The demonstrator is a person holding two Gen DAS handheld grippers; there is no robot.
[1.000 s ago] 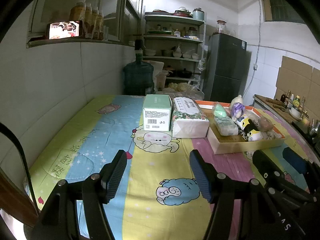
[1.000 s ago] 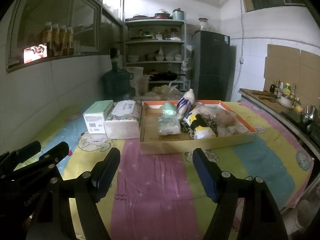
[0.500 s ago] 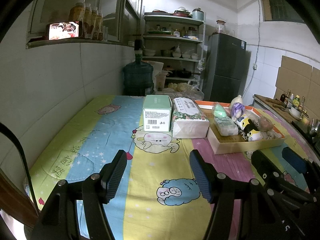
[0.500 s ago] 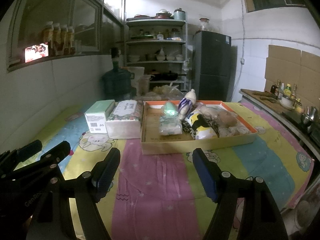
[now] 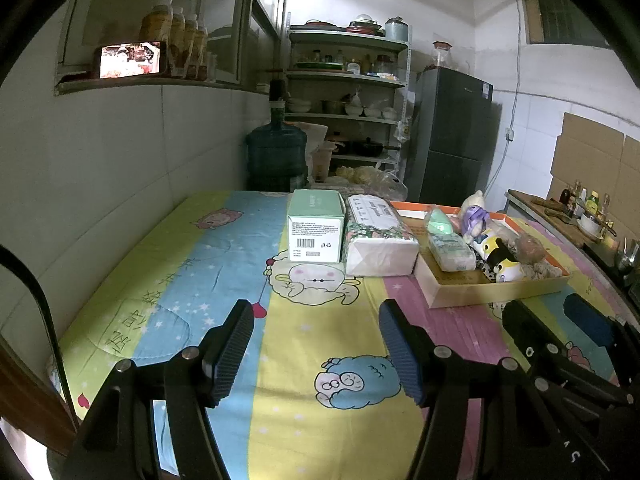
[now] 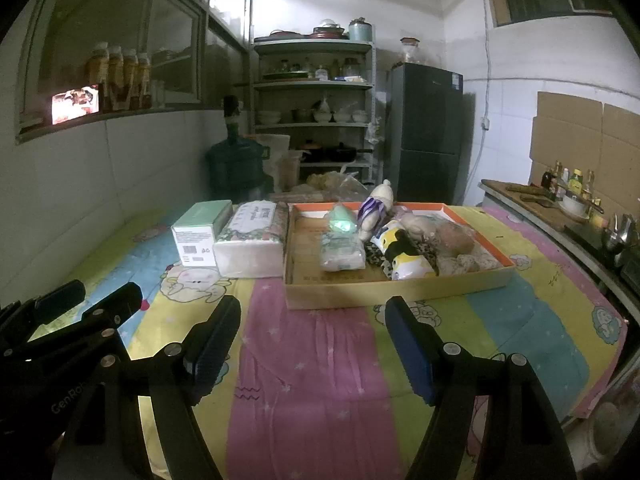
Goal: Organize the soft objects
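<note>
Inspecting the soft objects first, I found them gathered in a shallow cardboard tray (image 6: 400,290) with an orange inner rim, which sat on the far half of the table. Inside it lay a clear pack of tissues (image 6: 342,251) toward its left, a green-topped pouch (image 6: 341,219) behind that, a white plush toy with purple stripes (image 6: 374,210) standing near the back, a yellow, black and white plush (image 6: 402,254) lying in the middle, and a brownish bundle (image 6: 454,240) to the right. Further small soft pieces at the tray's right end were too blurred for me to identify.

Just left of the tray, touching or nearly touching its wall, lay a floral-wrapped pack of paper napkins (image 5: 378,236). A mint-green carton (image 5: 316,226) stood beside that pack, its barcode face toward me.

All of this rested on a cartoon-printed cloth (image 5: 224,280) in blue, yellow and pink stripes.

My left gripper (image 5: 316,356) hung above the cloth's yellow stripe with its jaws wide apart and nothing between them. My right gripper (image 6: 314,346) hung above the pink stripe, short of the tray, likewise spread wide and empty. The 2 grippers stood side by side, each visible at the edge of the other's view.
</note>
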